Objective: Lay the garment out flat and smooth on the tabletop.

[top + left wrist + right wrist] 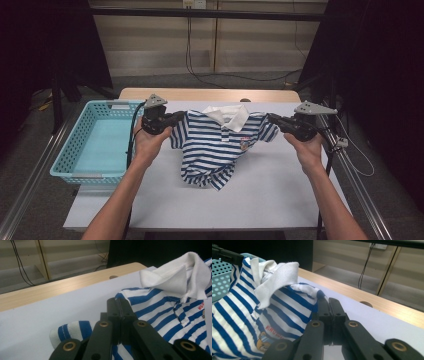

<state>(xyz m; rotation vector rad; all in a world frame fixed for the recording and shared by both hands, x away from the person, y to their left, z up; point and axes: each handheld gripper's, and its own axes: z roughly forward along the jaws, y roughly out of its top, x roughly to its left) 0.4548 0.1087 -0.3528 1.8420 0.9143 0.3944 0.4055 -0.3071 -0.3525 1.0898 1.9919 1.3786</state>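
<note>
forearms come in low from the near edge, each hand wrapped round a tool. left tool is clenched on the shirt at its shoulder seam, by the sleeve; right tool is clamped the same way on the other shoulder. that matched grip looks meant to hang the shirt square, front facing the person, collar up between the tools. both tools point inward and level, wrists cocked, held apart so the shoulder line is taut. below the tools the hem bunches on the table. beyond the left tool sits a basket, just off the table's side.
</note>
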